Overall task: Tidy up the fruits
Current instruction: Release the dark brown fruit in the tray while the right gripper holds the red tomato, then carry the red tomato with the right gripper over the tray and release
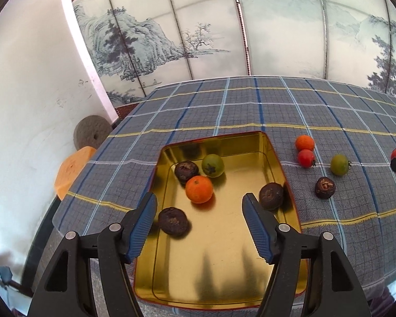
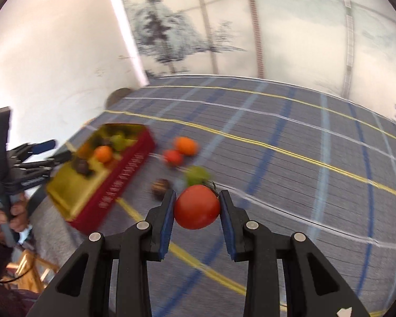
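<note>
Your left claw (image 1: 199, 206) hangs wide open above the near end of the shallow gold-lined rectangular tin tray (image 1: 224, 272), both blue pads clear of everything. Your right claw (image 2: 197, 206) is closed on a round red tomato (image 2: 197, 206), a pad pressed to each side, lifted above the grey plaid tablecloth (image 1: 250, 105) that covers the counter.

The tray sits toward the counter's left edge. Working from its near end to its far end, it holds:
- a dark brown wrinkled fruit (image 1: 173, 221) just beside your left pad, near the tray's left wall;
- a second dark brown fruit (image 1: 271, 196) against the right wall;
- a bright orange mandarin (image 1: 199, 189) in the middle;
- a third dark wrinkled fruit (image 1: 186, 170) touching the mandarin's far side;
- a green tomato (image 1: 212, 165) just beside that one.

From your right wrist view the tray's outer wall is dark red with a row of gold characters, too blurred to read.

On the cloth to the right of the tray, near to far: a loose dark brown fruit (image 1: 325, 187), a green tomato with a stem (image 1: 339, 164), a small red tomato (image 1: 306, 158), and touching it on the far side an orange fruit (image 1: 304, 143).

Beyond the counter's far edge stands a panelled screen painted with ink mountains and pines (image 1: 150, 42); the column of calligraphy and red seal near its top are too small to read.
</note>
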The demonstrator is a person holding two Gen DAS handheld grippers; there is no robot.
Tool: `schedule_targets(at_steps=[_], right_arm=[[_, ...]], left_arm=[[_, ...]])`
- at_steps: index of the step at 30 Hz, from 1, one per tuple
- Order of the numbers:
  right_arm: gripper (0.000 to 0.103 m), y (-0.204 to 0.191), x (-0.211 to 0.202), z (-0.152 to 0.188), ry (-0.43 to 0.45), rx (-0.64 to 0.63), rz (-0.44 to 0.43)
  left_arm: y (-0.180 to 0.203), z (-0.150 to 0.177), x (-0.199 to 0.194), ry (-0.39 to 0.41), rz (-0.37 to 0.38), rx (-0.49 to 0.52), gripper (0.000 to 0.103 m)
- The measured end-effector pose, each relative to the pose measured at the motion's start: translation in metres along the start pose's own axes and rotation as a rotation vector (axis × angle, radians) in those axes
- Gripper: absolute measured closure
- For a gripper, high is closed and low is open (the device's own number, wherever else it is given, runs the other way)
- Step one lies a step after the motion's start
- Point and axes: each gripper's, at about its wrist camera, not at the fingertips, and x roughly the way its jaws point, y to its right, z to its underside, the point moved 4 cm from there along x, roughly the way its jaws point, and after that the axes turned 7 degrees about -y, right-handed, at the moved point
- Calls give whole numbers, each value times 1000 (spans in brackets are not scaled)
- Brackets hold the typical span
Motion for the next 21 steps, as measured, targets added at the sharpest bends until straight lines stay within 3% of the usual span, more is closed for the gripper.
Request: schedule_targets(at_steps=[11,21], right_arm=[[73,-114,43,-25,-67,-166,-171],[73,-158,86,-33,-143,-228,-221]], left_arm=[[-38,17,4,2,-47,-64,35],[-68,34,13,-20,-60,-119,35]])
